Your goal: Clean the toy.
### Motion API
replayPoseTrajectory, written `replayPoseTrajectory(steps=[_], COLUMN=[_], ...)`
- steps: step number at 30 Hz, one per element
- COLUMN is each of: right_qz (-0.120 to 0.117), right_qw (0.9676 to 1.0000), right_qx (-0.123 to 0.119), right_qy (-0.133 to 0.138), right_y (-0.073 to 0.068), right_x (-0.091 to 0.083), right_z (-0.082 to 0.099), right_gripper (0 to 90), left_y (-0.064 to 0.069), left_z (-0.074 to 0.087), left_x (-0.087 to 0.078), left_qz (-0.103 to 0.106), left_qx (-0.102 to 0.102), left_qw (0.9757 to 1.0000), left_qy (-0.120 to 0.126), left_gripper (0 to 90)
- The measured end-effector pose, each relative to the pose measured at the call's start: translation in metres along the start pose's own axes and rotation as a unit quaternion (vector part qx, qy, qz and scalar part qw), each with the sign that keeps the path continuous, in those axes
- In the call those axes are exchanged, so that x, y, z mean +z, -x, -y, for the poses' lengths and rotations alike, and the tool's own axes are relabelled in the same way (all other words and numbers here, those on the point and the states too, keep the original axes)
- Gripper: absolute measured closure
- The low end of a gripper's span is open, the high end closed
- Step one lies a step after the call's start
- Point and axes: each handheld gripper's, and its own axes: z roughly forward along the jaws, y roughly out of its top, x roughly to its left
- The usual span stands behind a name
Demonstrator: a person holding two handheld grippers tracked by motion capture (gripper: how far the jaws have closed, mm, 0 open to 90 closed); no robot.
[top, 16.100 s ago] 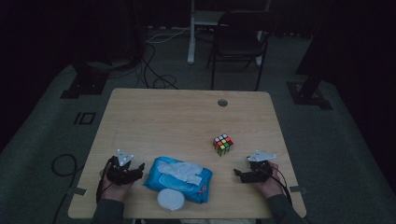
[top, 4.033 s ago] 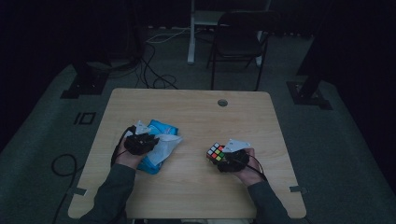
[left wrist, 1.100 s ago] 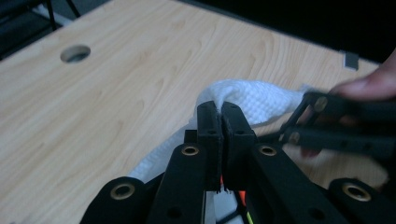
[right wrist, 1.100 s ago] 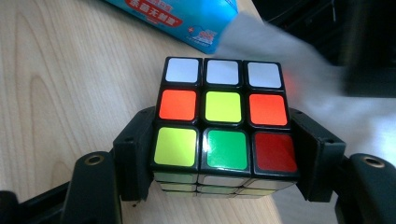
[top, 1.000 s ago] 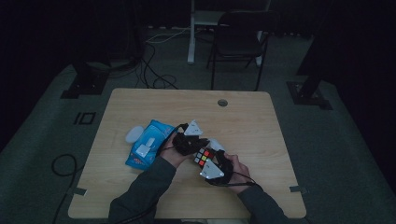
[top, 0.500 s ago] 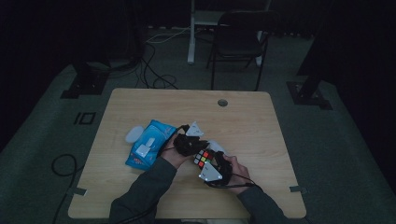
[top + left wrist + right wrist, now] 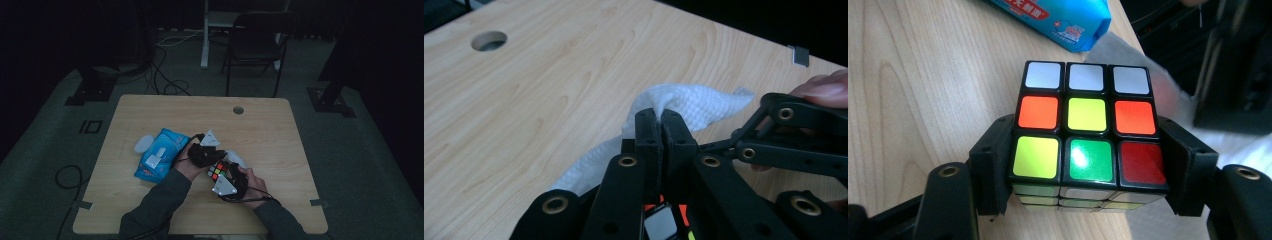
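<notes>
In the high view, the left gripper and the right gripper meet near the middle of the tabletop, almost touching. The puzzle cube sits in the right gripper's fingers, directly beside the left gripper's tips. A white wipe pokes out just past the cube, on its far side. The blue wipes pack lies on the tabletop beside the left hand, on the side away from the cube, with its round white lid just beyond it. A cable hole is well ahead of both grippers.

In the left gripper view, the left gripper has its fingers clenched together on a fold of the wipe, which bunches up past the tips and drapes down to the tabletop. Coloured tiles of the cube show just beneath the fingers. The right gripper's linkage crosses close beside them.

In the right gripper view, the right gripper grasps the cube, one finger pressed on each side of its lower layer, the cube raised above the tabletop. The wipes pack lies beyond the fingertips, and the wipe, blurred, sits just past the cube toward the left gripper's dark body.
</notes>
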Motion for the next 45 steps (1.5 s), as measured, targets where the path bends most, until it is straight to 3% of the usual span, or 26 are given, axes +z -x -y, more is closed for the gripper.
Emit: replayPoseTrajectory(steps=[7,11,19,21,26,28,29,35,39,45], right_qz=[0.002,0.003,0.007,0.007,0.006,0.007,0.007,0.006,0.005,0.001], right_qw=[0.9997,0.9990,0.9969,0.9969,0.9971,0.9973,0.9973,0.9978,0.9979,0.9992], right_qx=[0.019,0.042,0.078,0.078,0.075,0.074,0.073,0.067,0.065,0.041], right_qy=[-0.013,-0.016,-0.006,-0.006,0.000,0.002,0.002,-0.001,0.000,-0.004], right_y=[0.005,0.011,0.023,0.023,0.021,0.021,0.021,0.019,0.018,0.008], right_x=[0.003,0.004,-0.001,-0.002,-0.003,-0.003,-0.004,-0.003,-0.003,-0.001], right_z=[0.011,0.018,0.022,0.022,0.020,0.019,0.018,0.019,0.018,0.014], right_gripper=[33.8,33.8,33.8,33.8,33.8,33.8,33.8,33.8,33.8,33.8], left_y=[0.010,0.014,0.010,0.009,0.006,0.004,0.003,0.001,0.001,-0.001], left_z=[-0.008,-0.007,0.010,0.013,0.019,0.022,0.023,0.022,0.021,0.013], left_x=[-0.021,-0.028,-0.017,-0.013,-0.002,0.000,0.000,-0.002,-0.003,-0.002], left_qz=[-0.003,0.005,0.005,-0.010,-0.033,-0.030,-0.024,-0.016,-0.014,-0.010], left_qx=[0.013,0.012,-0.003,0.003,-0.004,-0.011,-0.015,-0.010,-0.011,-0.012], left_qw=[0.9995,0.9993,0.9999,0.9999,0.9993,0.9993,0.9995,0.9996,0.9998,0.9999], left_qy=[0.028,0.036,0.009,-0.002,-0.018,-0.019,-0.017,-0.019,-0.013,0.000], left_gripper=[88.7,88.6,86.0,80.1,64.7,62.1,62.4,85.0,87.7,88.2])
